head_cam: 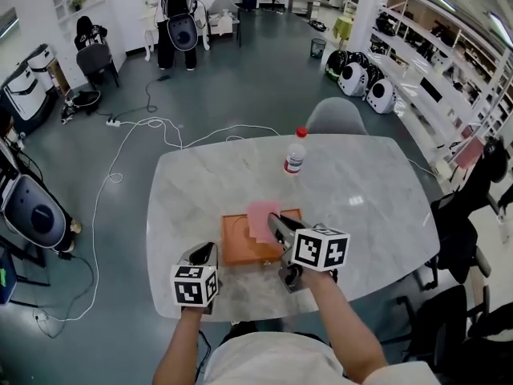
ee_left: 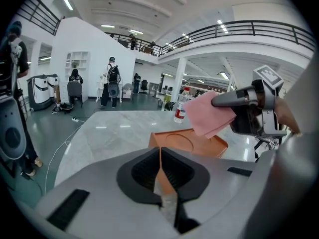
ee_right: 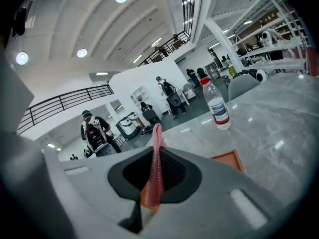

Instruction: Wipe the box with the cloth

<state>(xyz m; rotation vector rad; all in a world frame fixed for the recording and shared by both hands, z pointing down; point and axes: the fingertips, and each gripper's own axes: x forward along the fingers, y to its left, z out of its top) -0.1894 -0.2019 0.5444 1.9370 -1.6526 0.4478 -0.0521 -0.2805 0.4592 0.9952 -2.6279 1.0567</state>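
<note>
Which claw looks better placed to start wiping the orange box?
The right claw: it is shut on the pink cloth, which hangs just over the orange box. The left claw holds no cloth; it seems clamped on the box's edge, steadying it.

No legible word, brand or number in any view.
- Bottle, upper centre of head view: white label with dark print, too small to read. Right of centre in right gripper view: same label, grey-blue lines, blurred.
- Marker cubes, lower centre of head view, on left gripper and right gripper: black-and-white square codes only, no letters or digits.
- Background shelves, upper right: nothing readable.
</note>
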